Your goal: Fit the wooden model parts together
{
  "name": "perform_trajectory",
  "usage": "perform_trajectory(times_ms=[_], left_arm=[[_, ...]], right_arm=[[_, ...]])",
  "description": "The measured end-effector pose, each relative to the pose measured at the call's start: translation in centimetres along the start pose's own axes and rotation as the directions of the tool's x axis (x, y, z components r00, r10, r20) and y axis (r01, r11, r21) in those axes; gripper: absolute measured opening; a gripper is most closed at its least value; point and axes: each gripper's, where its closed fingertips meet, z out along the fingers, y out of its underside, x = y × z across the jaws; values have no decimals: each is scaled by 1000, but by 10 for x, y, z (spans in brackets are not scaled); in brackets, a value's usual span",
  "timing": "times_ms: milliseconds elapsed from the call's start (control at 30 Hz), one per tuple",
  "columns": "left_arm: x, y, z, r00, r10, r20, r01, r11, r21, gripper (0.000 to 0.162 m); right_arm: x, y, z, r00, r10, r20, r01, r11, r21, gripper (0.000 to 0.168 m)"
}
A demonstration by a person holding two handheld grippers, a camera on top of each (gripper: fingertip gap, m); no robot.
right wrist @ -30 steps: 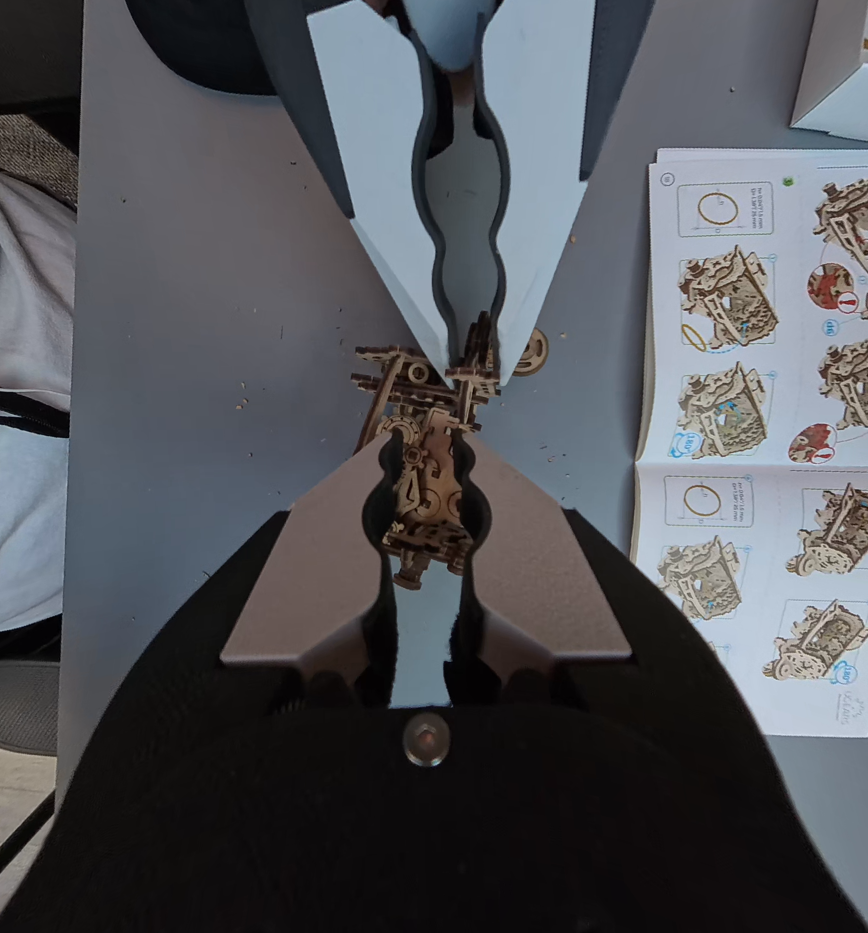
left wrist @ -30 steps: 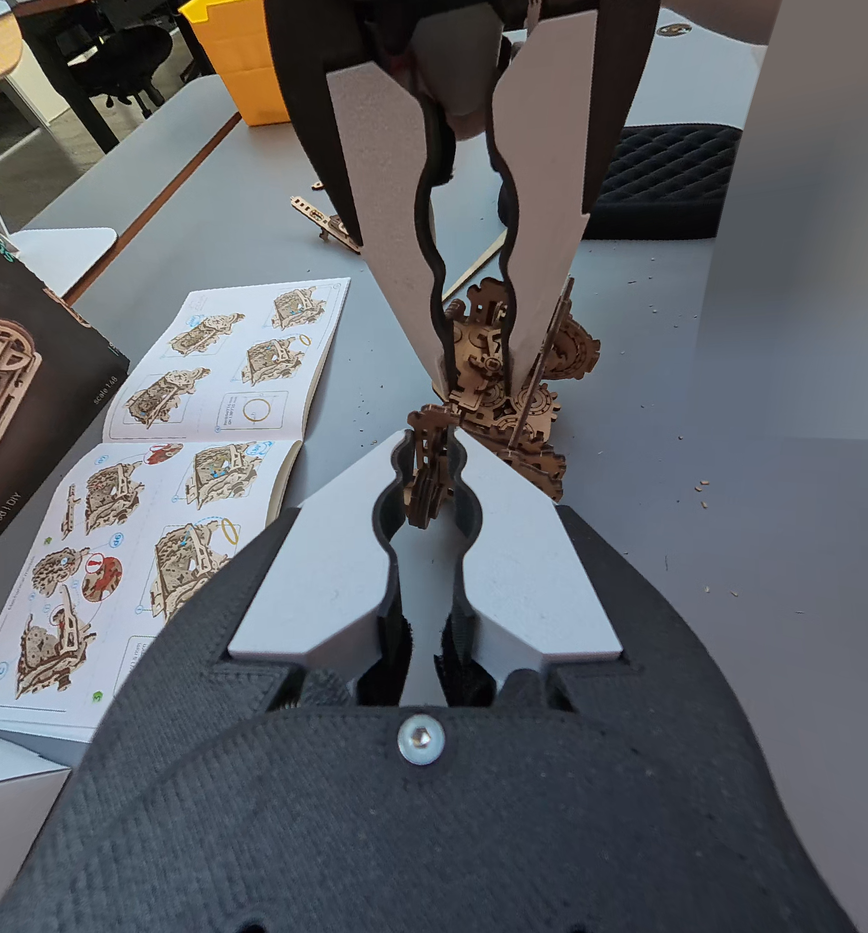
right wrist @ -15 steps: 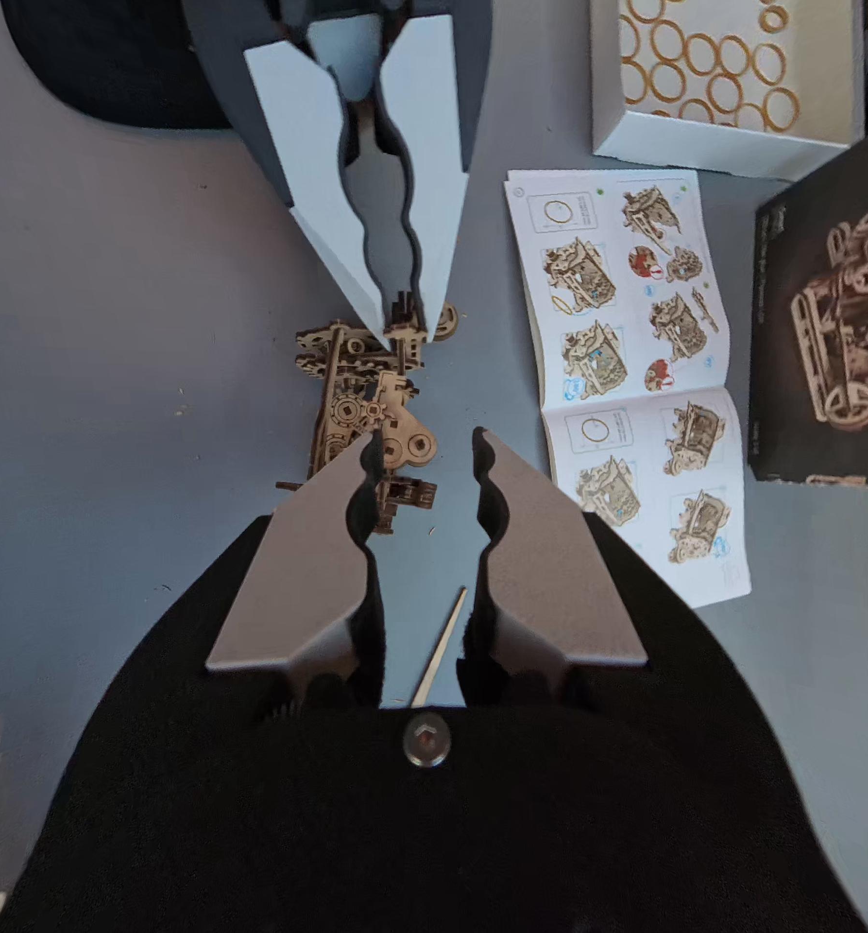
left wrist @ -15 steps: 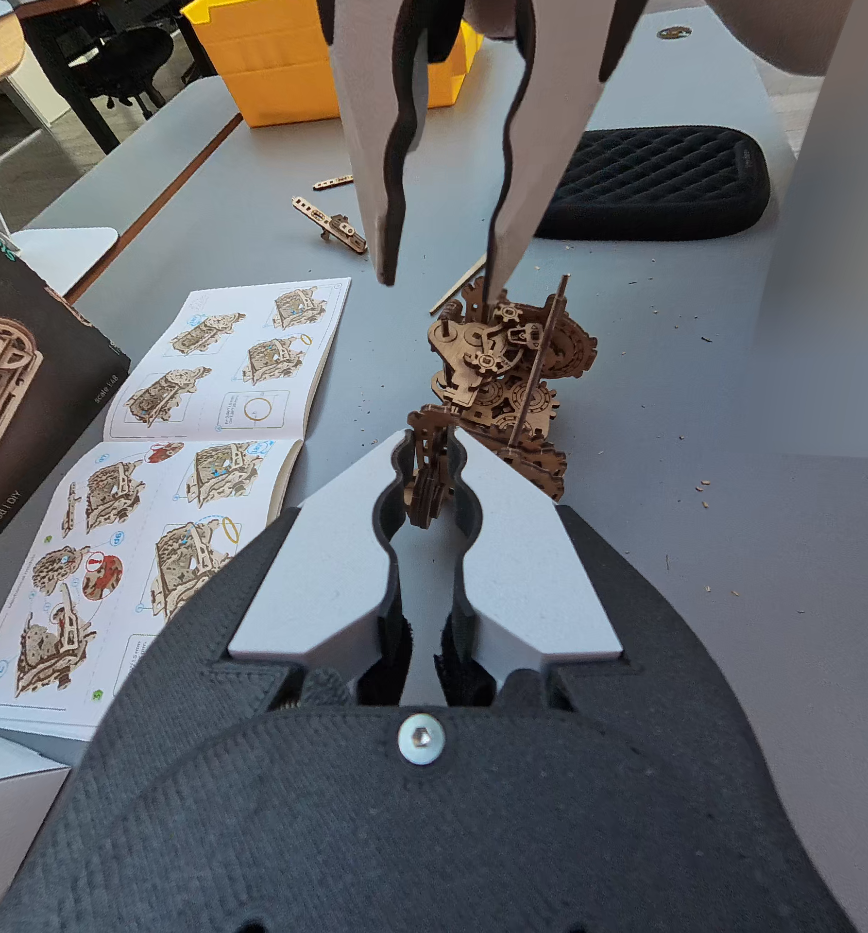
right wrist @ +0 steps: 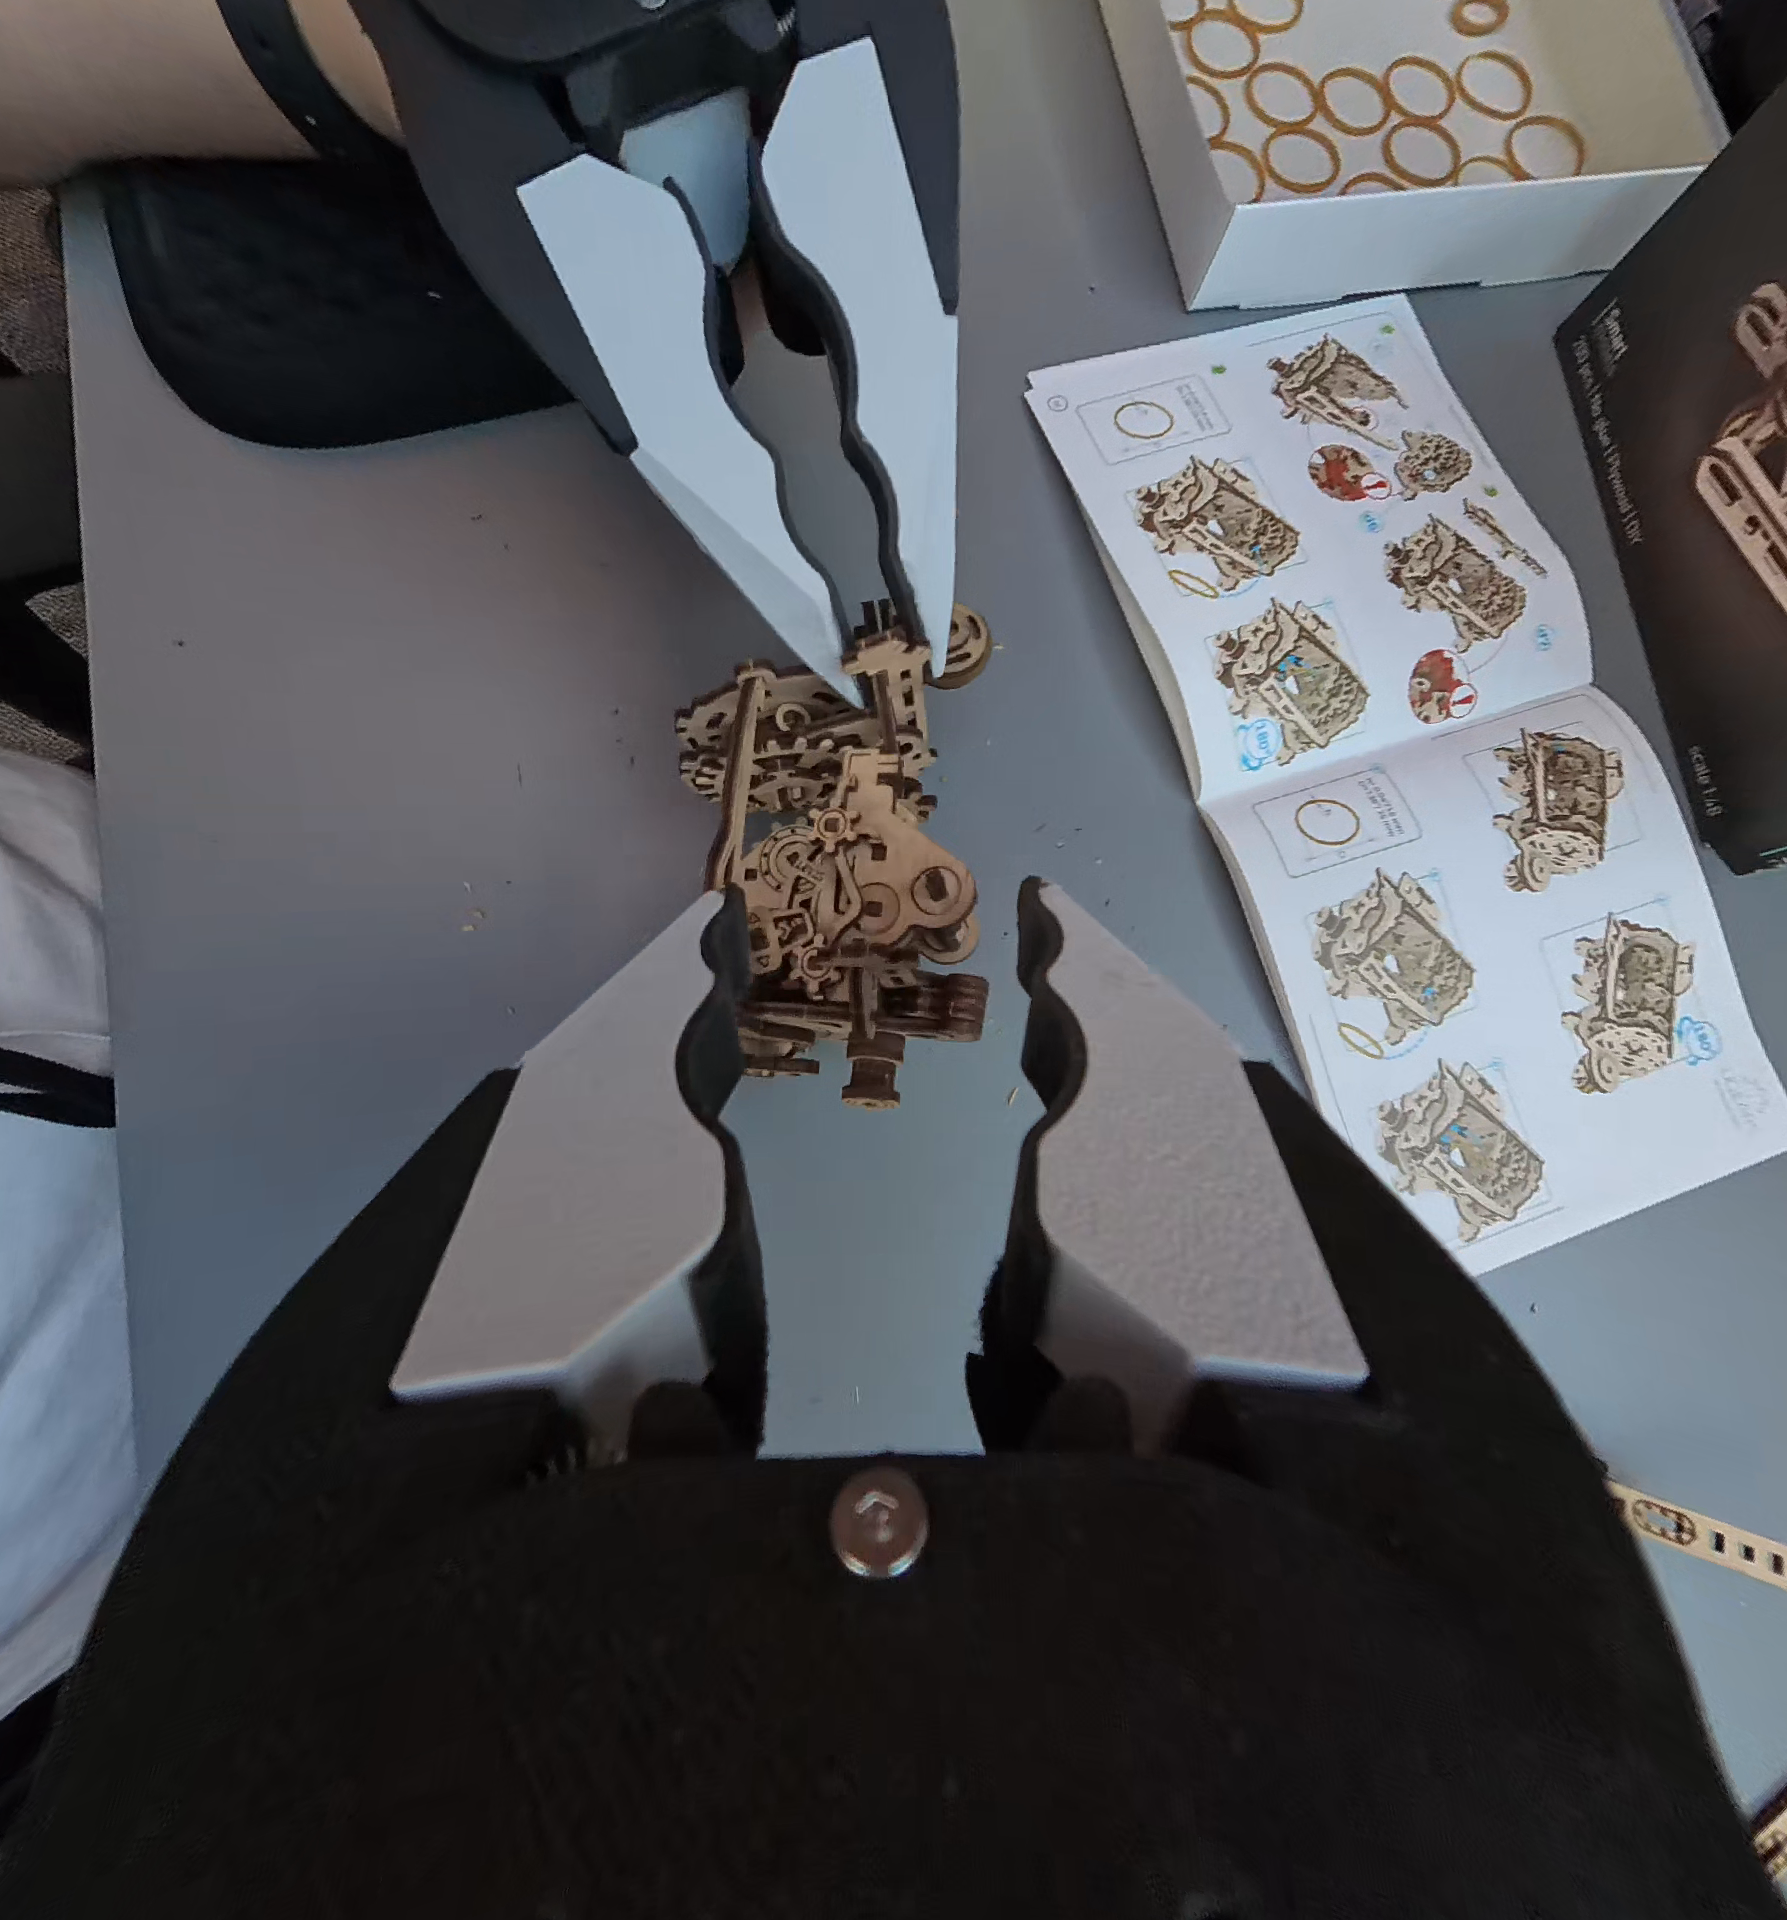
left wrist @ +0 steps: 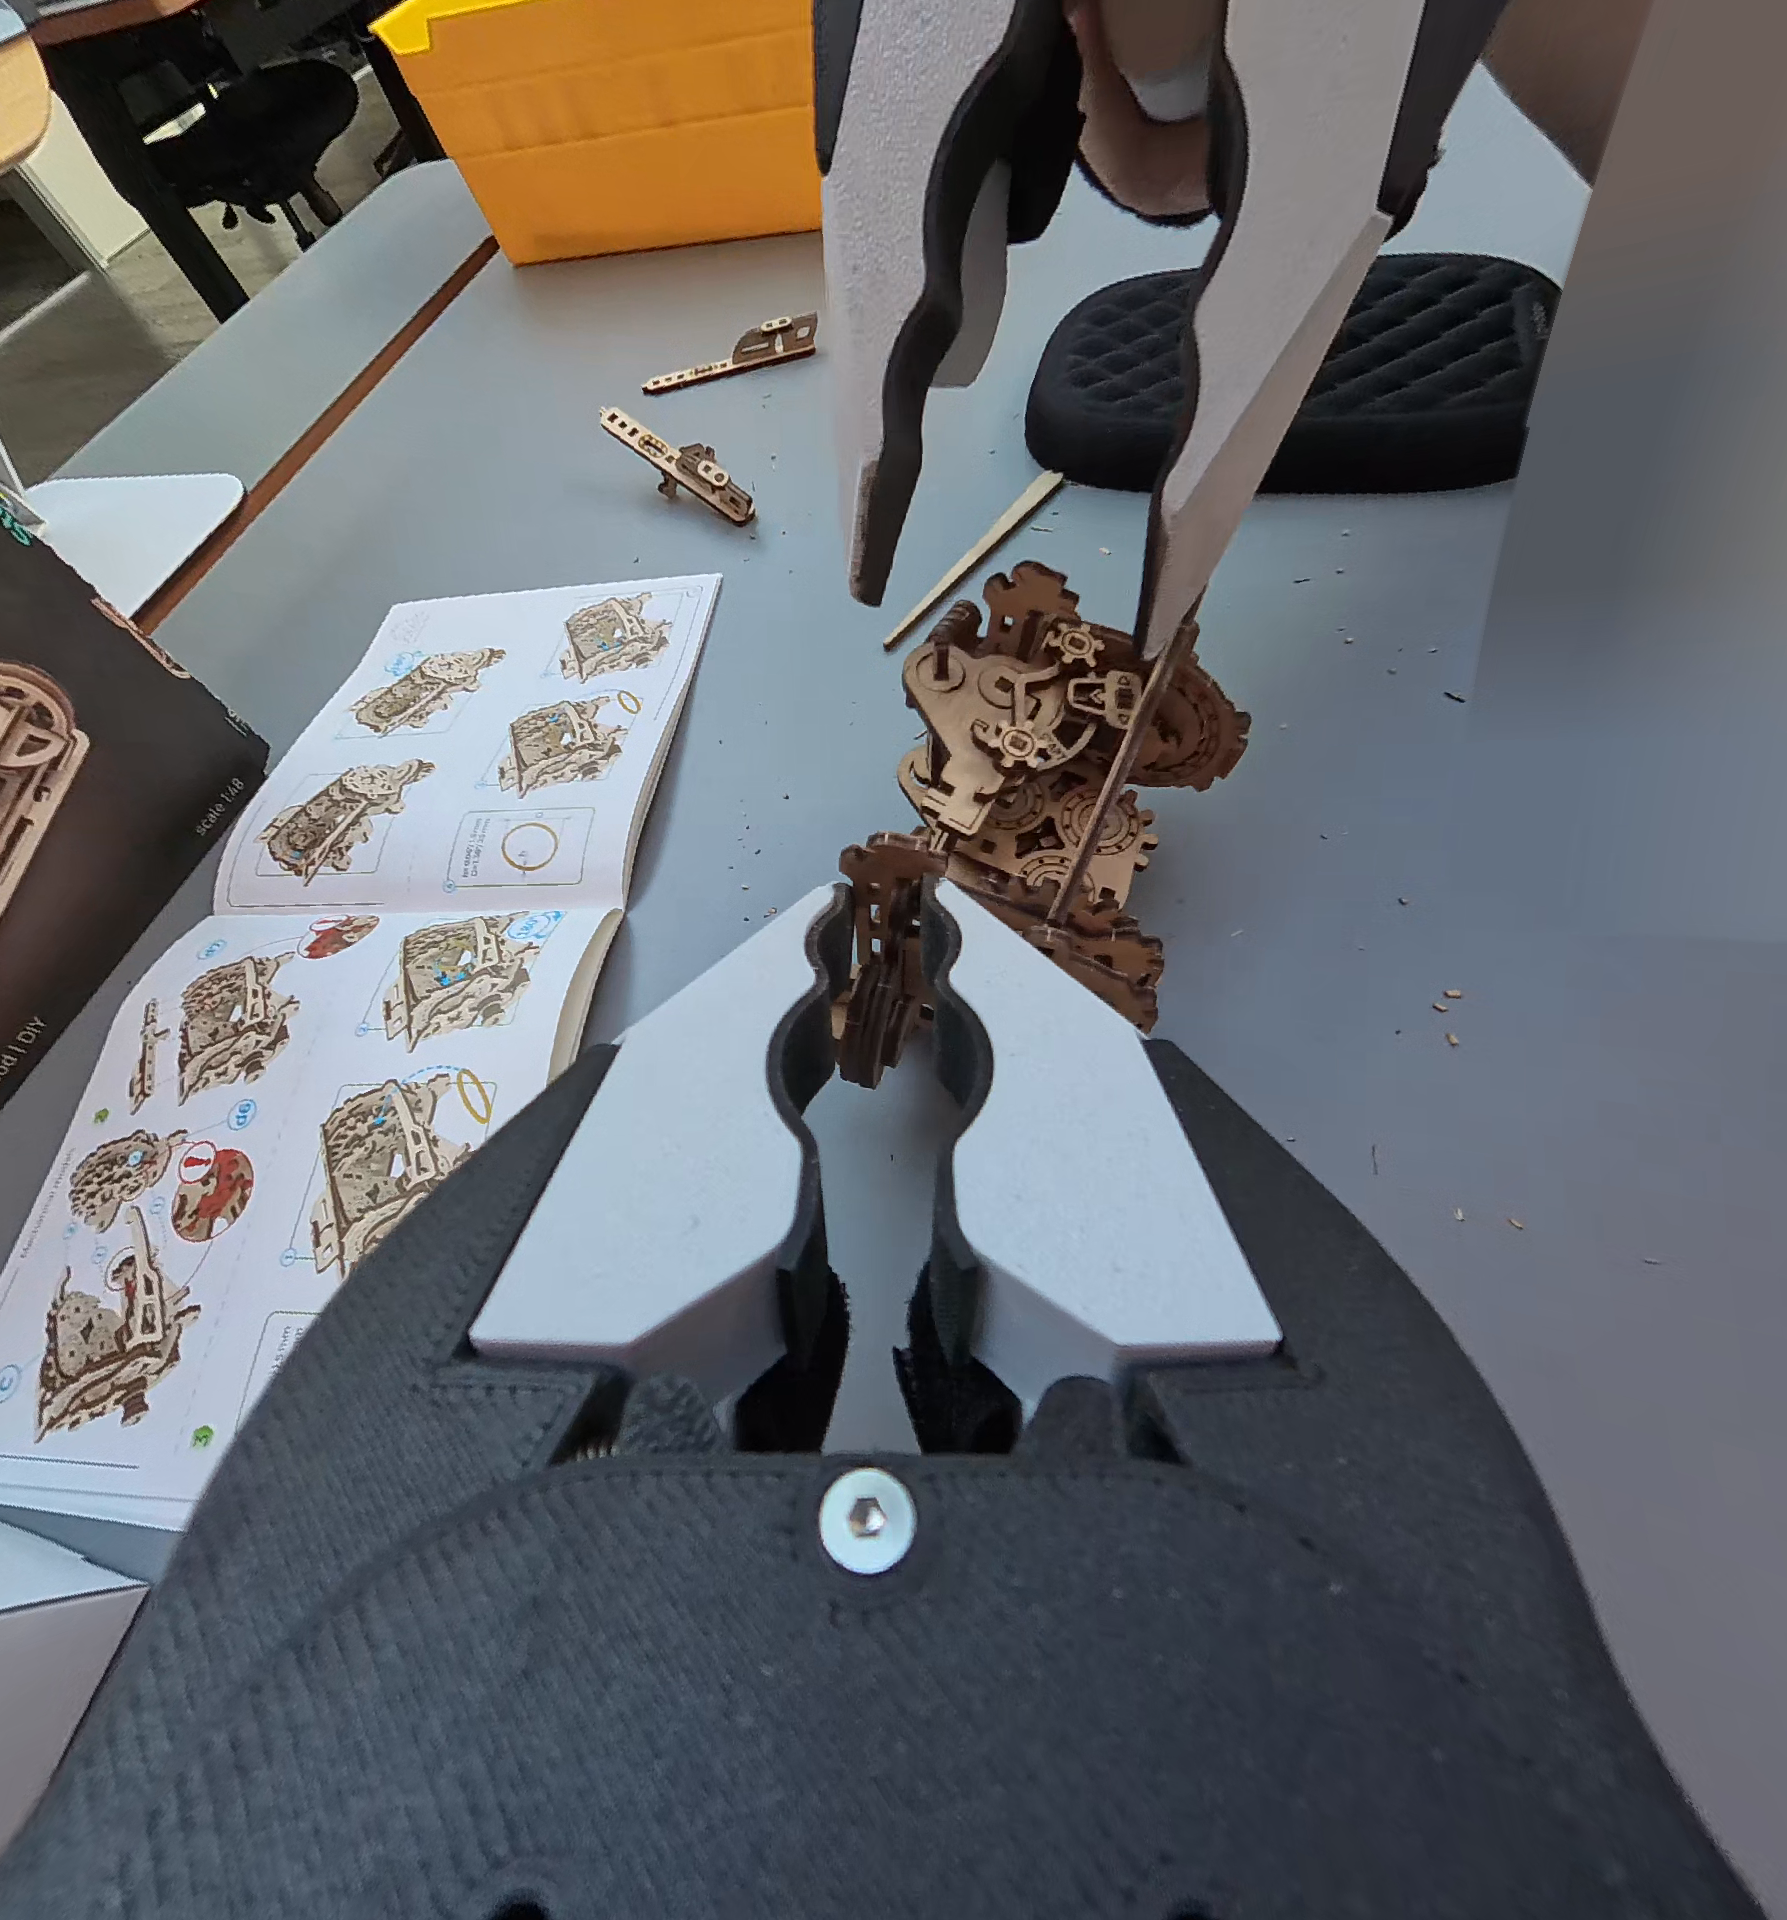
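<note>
A wooden gear model point(left wrist: 1034, 769) stands on the grey table point(left wrist: 1491, 935). My left gripper point(left wrist: 889, 904) is shut on the model's near end piece and holds it. In the right wrist view the left gripper point(right wrist: 889, 665) comes in from the top, pinching the far end of the model point(right wrist: 837, 831). My right gripper point(right wrist: 876, 909) is open and empty, its fingers on either side of the model's near end. In the left wrist view the right gripper point(left wrist: 1019, 608) hangs open just above the model, one fingertip close to a thin upright plate.
An open instruction booklet point(left wrist: 432, 883) and a black box point(left wrist: 27, 790) lie to one side. Loose wooden parts point(left wrist: 681, 468), a thin stick point(left wrist: 972, 561), a black pad point(left wrist: 1388, 374) and a yellow bin point(left wrist: 619, 114) lie beyond. A white box of rubber rings point(right wrist: 1388, 135) shows too. My hands' fingertips stand some 5 centimetres from each other.
My right gripper opened, let go of the model and lifted off, then came back down over it, still open. My left gripper kept its hold and stayed put.
</note>
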Motion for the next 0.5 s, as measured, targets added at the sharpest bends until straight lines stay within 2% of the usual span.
perform_trajectory(times_ms=[133,300,500], left_arm=[[0,0,0,1000,19,3,-19,1000,0,10],[0,0,0,1000,21,-5,-21,1000,7,10],[1,0,-1,999,40,-9,-40,999,16,10]], right_arm=[[9,0,-2,995,92,35,-92,996,-3,50],[11,3,2,949,216,228,-218,976,-18,39],[19,-2,3,798,382,466,-396,915,-73,23]])
